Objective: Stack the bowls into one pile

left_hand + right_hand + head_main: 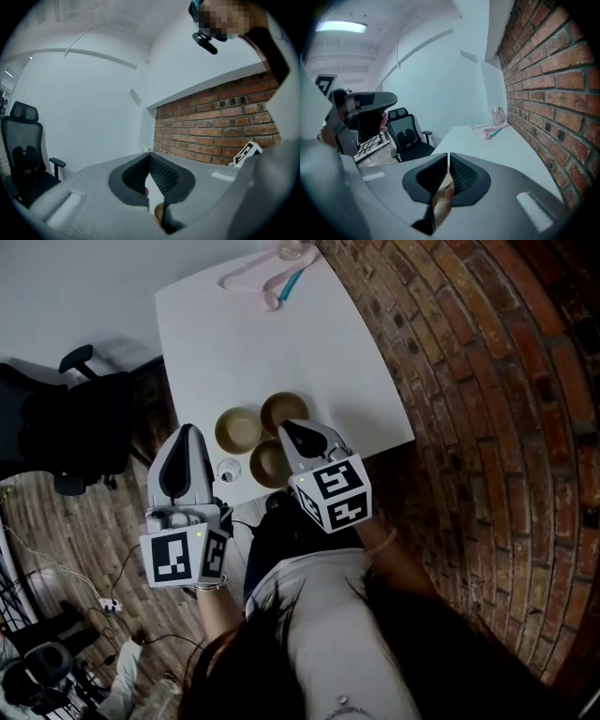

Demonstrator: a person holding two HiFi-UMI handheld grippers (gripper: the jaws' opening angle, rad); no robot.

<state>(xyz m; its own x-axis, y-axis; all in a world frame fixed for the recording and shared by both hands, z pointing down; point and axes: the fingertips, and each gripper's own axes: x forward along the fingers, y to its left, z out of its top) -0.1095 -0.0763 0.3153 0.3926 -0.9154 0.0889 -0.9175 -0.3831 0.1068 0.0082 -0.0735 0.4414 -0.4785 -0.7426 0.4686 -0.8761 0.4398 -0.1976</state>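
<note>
Bowls: three, tan-brown, all open side up, clustered at the near edge of the white tabletop (281,343). The left bowl (238,430) and the far bowl (284,409) sit just beside each other. The near bowl (266,463) lies closest to the edge and is partly covered by the right tongs (292,430) in the head view. None is nested in another, so stacking is not yet begun.

Left tongs (187,435): tips pressed together with nothing between them, held off the tabletop's near-left corner. A small clear round item (228,469) lies between them and the near bowl.

Right tongs: in the right gripper view the tips (448,158) are closed to a hairline with nothing clamped. Tan bowl surface shows only through the gap behind them.

Handling assessment: the bowls look rigid, thin-walled and smooth with a slight sheen, so they are probably light and liable to slip or skate on the tabletop. The best hold is judged to be across the rim wall, one jaw inside and one outside, on the side away from neighbouring bowls. They appear alike in size and should nest.

Hangers (272,277) lie at the far end, well apart.
</note>
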